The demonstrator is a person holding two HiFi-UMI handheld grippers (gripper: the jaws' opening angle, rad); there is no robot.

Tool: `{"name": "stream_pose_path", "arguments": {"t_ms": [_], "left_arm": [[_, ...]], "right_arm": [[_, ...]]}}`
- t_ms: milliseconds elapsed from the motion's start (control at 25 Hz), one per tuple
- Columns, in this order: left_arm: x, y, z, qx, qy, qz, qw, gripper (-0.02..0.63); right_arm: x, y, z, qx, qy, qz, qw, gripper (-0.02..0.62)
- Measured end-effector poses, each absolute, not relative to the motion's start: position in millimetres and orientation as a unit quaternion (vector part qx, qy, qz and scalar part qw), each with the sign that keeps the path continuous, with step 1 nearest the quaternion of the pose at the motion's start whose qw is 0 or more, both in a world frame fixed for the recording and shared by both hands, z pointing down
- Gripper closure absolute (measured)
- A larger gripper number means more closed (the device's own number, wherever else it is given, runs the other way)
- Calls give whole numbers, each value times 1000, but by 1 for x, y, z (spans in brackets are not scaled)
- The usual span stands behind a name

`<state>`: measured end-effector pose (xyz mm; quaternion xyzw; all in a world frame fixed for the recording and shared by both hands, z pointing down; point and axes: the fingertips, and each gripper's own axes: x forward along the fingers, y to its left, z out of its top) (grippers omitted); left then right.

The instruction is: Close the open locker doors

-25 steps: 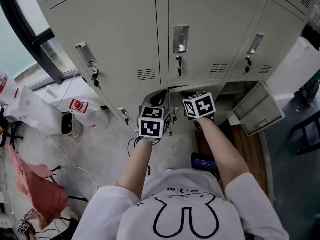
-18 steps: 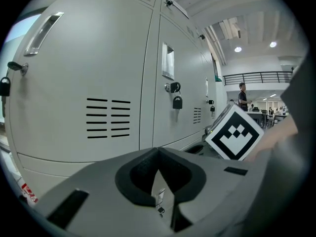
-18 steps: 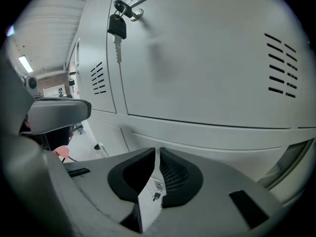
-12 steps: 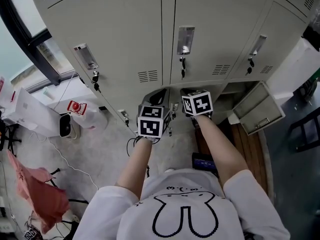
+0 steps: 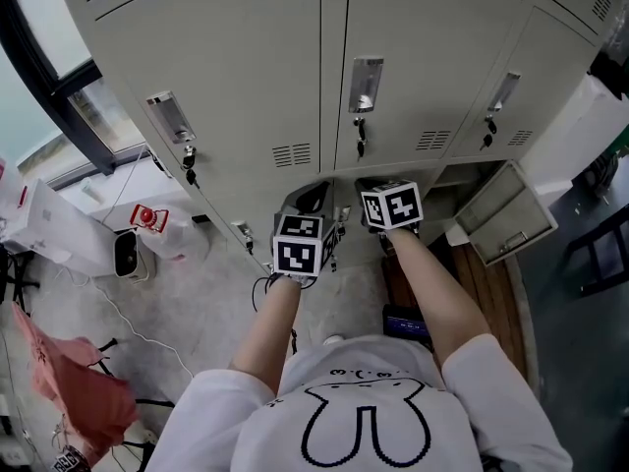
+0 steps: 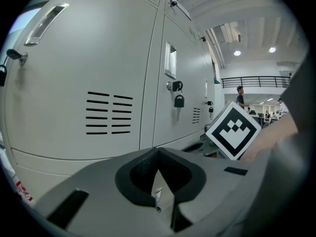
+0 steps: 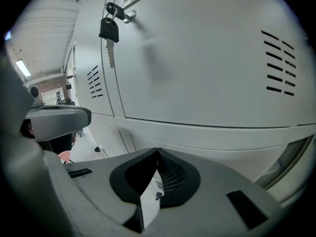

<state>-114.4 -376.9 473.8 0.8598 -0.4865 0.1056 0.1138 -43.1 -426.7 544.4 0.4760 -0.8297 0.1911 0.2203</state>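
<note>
1. Here's the change: the right claw point(image 7: 158, 151) has just been closing. Its jaws are now pressed together at the tips with nothing between them, and only grey locker front shows beyond.
2. The left claw point(image 6: 158, 151) is pressed together too and empty. It points at the locker front, with its partner's marker cube point(image 6: 233, 131) just to its right.
3. Both hands sit low at the bottom row, where they were a second ago. No door has swung in that time.
4. My reading: shut claws suit a push rather than a grab, so the next door likely gets nudged home.
5. That door is plain to see. The open locker door point(image 5: 506, 214) hangs swung out at the lower right, off to the side of both claws and untouched.
6. The upper doors point(image 5: 423, 57) all look closed, and a key point(image 7: 108, 31) dangles above the right claw.
7. Hard to read: in the head view the cubes cover the claw tips. Whether they touch the lower door in front of them can't be told, nor whether that door is latched.
8. The open locker's inside is dark and partly cut off.
</note>
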Motion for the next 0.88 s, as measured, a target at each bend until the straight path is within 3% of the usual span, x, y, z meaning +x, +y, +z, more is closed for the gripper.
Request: {"name": "stream_pose_path", "arguments": {"t_ms": [480, 880], "left_arm": [[-102, -367, 471, 867, -476, 98, 112, 591], [-39, -352, 459, 878, -461, 92, 94, 591]], "right_arm": [[-45, -394, 520, 439, -860, 165, 204, 597], [1, -360, 497, 436, -867, 131, 201, 597]]}}
